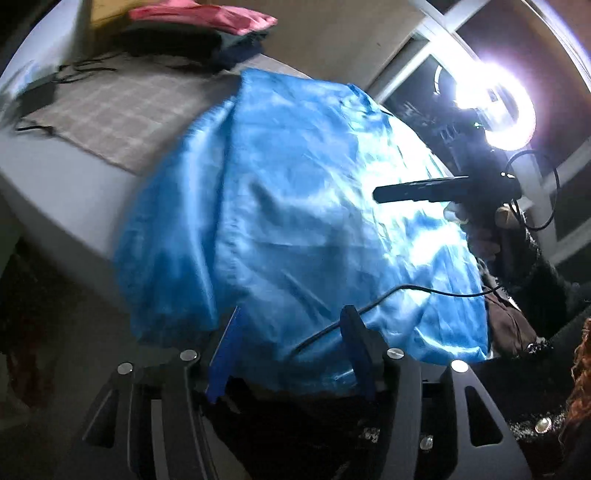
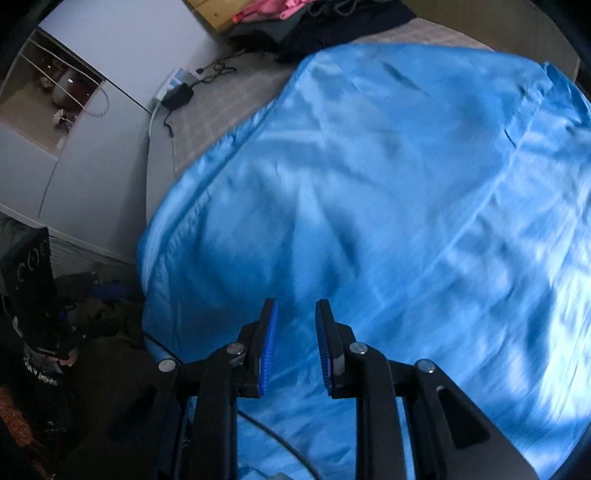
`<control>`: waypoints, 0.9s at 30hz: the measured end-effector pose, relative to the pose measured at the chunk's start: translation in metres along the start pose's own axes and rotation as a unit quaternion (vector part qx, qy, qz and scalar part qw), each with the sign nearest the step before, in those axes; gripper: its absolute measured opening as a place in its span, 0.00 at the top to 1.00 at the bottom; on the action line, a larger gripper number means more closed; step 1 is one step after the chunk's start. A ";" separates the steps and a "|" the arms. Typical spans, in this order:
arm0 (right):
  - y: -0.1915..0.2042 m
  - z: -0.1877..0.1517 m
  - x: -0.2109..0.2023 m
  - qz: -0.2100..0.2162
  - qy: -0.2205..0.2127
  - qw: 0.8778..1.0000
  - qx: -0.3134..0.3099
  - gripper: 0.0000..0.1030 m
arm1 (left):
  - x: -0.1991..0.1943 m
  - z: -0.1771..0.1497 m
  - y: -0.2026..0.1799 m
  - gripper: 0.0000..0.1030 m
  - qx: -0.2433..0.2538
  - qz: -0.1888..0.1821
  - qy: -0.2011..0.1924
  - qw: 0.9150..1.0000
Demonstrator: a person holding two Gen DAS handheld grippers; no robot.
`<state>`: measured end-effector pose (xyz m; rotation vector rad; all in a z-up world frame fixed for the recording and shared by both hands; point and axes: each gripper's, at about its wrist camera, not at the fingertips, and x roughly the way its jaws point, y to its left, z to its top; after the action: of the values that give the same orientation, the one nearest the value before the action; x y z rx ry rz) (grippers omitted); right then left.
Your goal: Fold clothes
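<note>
Beside the bed edge (image 1: 55, 192), blue garment (image 1: 295, 206) overhangs; checked cover (image 1: 122, 110) lies bare.

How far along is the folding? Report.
Done: a folded stack sits at the bed's far end. In hand: the blue cloth lies spread on the bed, unfolded; both hand-held grippers, left and right, hover open above it, gripping nothing. Left: every fold of it.

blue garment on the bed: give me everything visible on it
The blue garment looks like shiny, satin-like fabric, bright blue, with stitched seams and many shallow creases. It lies spread over the checked bed cover, its near edge draping off the bed's side. A thin black cable crosses it. Neither tongs grip it. Blur hides finer detail.
</note>
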<state>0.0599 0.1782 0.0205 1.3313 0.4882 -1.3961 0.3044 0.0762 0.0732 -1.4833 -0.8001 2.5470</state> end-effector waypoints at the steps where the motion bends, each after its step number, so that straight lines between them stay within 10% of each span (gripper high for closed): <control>1: -0.001 -0.003 0.000 0.001 0.001 1.000 0.005 0.80 | 0.005 0.004 0.002 0.49 -0.003 -0.004 0.000 1.000; 7: -0.006 -0.021 -0.010 -0.011 -0.001 1.000 0.026 0.80 | 0.015 0.003 0.030 0.49 -0.004 0.054 0.020 0.998; 22: -0.002 -0.040 -0.023 -0.016 -0.001 0.999 0.038 0.80 | 0.034 -0.025 0.040 0.38 -0.067 0.009 0.022 0.997; 27: -0.003 -0.040 -0.025 -0.023 -0.007 0.999 0.045 0.80 | 0.035 -0.025 0.042 0.66 -0.084 -0.027 0.014 0.996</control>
<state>0.0691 0.2232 0.0301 1.3896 0.4522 -1.4793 0.3143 0.0614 0.0157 -1.5159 -1.0579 2.4668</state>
